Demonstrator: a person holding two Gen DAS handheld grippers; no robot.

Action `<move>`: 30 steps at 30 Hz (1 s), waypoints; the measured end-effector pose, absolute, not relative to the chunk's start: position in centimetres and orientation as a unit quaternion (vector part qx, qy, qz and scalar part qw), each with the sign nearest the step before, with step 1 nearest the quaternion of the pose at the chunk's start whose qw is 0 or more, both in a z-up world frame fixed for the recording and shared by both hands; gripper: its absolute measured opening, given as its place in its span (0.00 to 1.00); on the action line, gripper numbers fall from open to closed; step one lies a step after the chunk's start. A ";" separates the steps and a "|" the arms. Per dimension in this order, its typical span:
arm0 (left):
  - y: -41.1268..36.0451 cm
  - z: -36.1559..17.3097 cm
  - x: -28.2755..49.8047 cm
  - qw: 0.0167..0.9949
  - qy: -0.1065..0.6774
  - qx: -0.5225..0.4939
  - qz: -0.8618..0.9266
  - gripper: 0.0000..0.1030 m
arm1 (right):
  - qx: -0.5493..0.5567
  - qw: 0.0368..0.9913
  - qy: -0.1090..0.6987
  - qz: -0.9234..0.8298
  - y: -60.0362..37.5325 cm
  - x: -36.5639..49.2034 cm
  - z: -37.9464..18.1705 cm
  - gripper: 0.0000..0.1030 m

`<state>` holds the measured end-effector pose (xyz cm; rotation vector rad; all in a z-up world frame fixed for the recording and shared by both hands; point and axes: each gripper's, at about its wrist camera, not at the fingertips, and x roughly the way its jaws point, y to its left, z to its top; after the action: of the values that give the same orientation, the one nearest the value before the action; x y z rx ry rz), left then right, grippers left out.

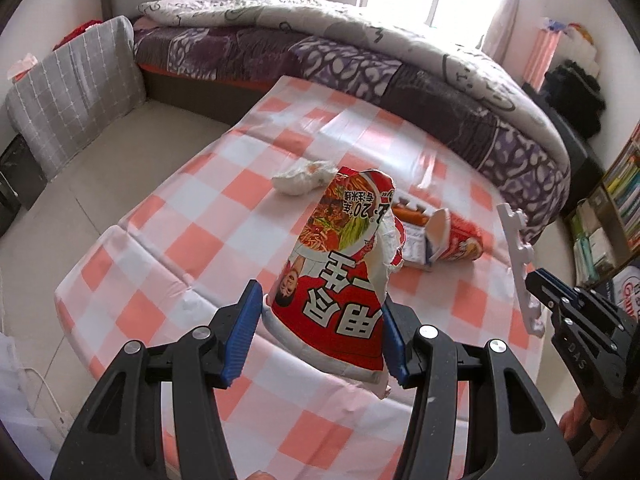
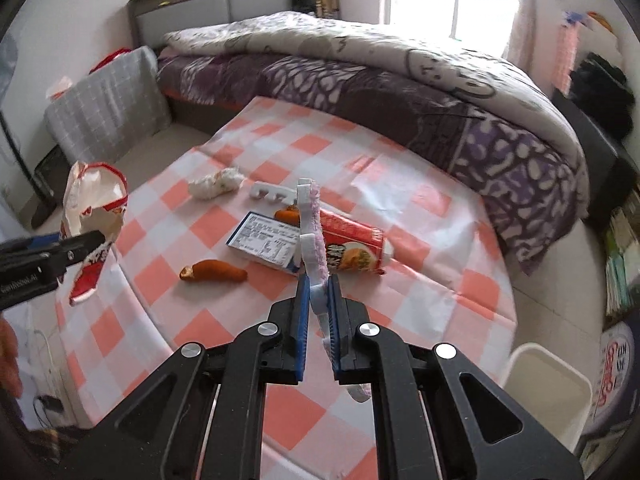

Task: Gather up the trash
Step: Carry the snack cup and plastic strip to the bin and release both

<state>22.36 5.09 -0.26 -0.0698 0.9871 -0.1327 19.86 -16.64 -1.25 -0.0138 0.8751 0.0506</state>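
My left gripper [image 1: 320, 320] is shut on a crushed red noodle cup [image 1: 340, 264] and holds it above the checked tablecloth [image 1: 192, 248]; the cup also shows in the right wrist view [image 2: 94, 216]. My right gripper [image 2: 319, 300] is shut on a white and pink foam strip [image 2: 310, 236], also seen at the right of the left wrist view [image 1: 520, 264]. On the cloth lie a crumpled white tissue [image 2: 216, 186], a brown food scrap [image 2: 216, 271], a blue-edged paper slip [image 2: 264, 244], a red snack tube [image 2: 354, 246], an orange scrap [image 2: 288, 215] and another white foam piece [image 2: 272, 194].
A bed with a purple patterned quilt [image 2: 440, 120] runs behind the table. A grey checked cushion [image 2: 108, 108] stands at the left. A white bin [image 2: 548, 384] sits on the floor at the lower right. Bookshelves [image 1: 616, 216] are at the right.
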 end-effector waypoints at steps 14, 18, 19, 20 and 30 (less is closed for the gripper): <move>1.6 -0.6 21.8 0.877 0.474 -0.035 -0.066 0.53 | 0.061 0.903 0.424 -0.029 -22.7 17.1 -2.6 0.08; -0.3 -0.5 21.8 0.879 0.470 -0.033 -0.076 0.53 | 0.072 0.904 0.420 -0.038 -24.0 16.7 -2.2 0.08; -0.8 -0.4 21.8 0.879 0.469 -0.032 -0.078 0.53 | 0.075 0.903 0.420 -0.041 -24.4 16.6 -2.1 0.08; -1.2 -0.3 21.7 0.880 0.468 -0.032 -0.082 0.53 | 0.075 0.903 0.421 -0.044 -24.8 16.5 -2.1 0.08; -6.8 -0.3 21.0 0.878 0.464 -0.011 -0.119 0.53 | 0.089 0.900 0.421 -0.074 -29.0 14.6 -1.4 0.08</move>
<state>20.96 -6.81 -0.31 -0.0220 0.9668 -0.2488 14.56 -29.03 -1.44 0.1840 0.8716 -0.1533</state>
